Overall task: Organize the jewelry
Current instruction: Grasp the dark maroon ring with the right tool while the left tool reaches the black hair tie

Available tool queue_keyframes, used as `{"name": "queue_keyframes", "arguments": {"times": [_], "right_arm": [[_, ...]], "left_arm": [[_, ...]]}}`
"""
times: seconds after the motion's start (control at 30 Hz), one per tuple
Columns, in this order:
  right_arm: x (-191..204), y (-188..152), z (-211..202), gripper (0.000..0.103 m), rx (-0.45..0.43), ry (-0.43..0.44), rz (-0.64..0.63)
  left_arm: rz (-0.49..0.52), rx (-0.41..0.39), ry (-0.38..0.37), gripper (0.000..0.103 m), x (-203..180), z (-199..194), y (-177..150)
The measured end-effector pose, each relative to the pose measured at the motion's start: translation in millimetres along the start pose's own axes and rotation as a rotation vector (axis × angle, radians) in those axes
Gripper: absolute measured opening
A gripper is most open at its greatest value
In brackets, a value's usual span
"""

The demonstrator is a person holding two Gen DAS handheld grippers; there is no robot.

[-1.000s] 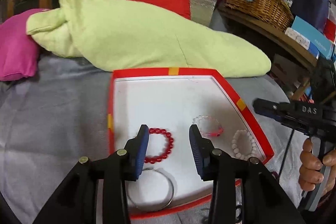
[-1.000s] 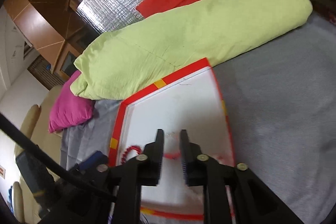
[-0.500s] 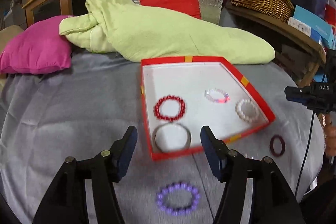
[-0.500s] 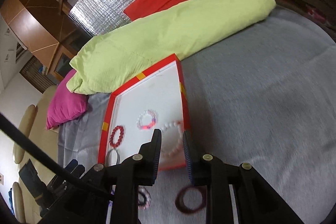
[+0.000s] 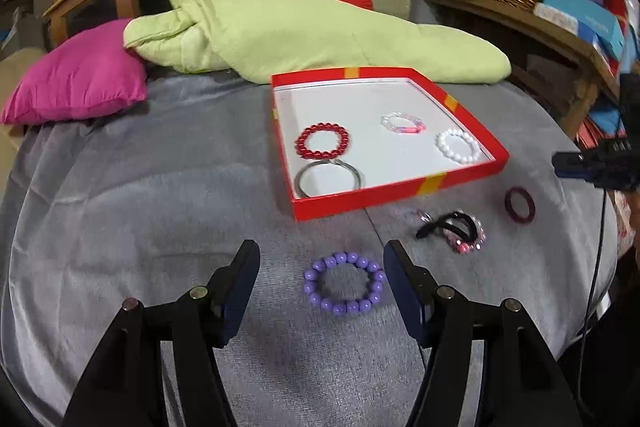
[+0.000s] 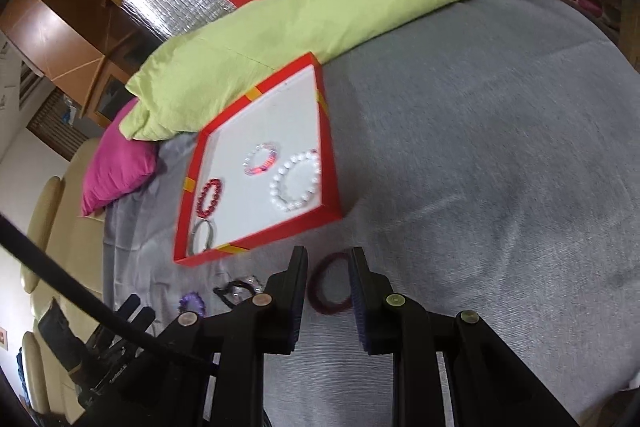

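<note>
While four bracelets lie in the red box (image 5: 400,197), I line up both grippers.
My left gripper (image 5: 320,281), jaws wide apart, should straddle the purple bracelet (image 5: 344,283); my right gripper (image 6: 328,285), jaws narrowly apart, frames the dark red ring (image 6: 330,285).

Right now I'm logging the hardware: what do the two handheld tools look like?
Both look alike: the left tool and right tool have matte black angular arms, dark blue pads on the finger faces, and round metal pivot bolts. A black cable crosses the right wrist view. No sleeves are visible.

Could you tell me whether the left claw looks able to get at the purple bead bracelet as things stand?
Probably yes: the left claw is open, and the purple bead bracelet lies uncovered between its fingers.
</note>
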State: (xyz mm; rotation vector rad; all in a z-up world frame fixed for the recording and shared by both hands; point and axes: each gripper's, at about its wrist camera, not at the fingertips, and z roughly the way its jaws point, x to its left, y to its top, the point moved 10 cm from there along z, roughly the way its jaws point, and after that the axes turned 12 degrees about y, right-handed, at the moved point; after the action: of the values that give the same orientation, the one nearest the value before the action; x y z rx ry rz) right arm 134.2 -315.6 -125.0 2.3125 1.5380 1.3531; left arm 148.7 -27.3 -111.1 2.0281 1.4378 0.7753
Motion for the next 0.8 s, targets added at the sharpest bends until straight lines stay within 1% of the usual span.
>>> {"name": "queue_keyframes", "arguments": {"times": [0.17, 0.3, 0.47, 0.6, 0.8], "right_arm": [[-13, -3, 10, 0.024, 0.042, -0.039, 0.008], [-19, -9, 22, 0.024, 0.088, -0.06, 0.017], [-22, -15, 31, 0.024, 0.122, -0.074, 0.014], [-21, -20, 38, 0.024, 0.148, -0.073, 0.005], [-22, -22, 42, 0.024, 0.16, -0.075, 0.0]], "left_arm": [[0.04, -0.01, -0.087, 0.065, -21, -2, 1], [0.082, -0.003, -0.116, 0.065, -40, 2, 2], [0.135, 0.01, -0.146, 0.065, -63, 8, 2], [0.133, 0.013, -0.175, 0.065, -75, 14, 8], [0.128, 0.047, -0.234, 0.065, -99, 25, 10]]}}
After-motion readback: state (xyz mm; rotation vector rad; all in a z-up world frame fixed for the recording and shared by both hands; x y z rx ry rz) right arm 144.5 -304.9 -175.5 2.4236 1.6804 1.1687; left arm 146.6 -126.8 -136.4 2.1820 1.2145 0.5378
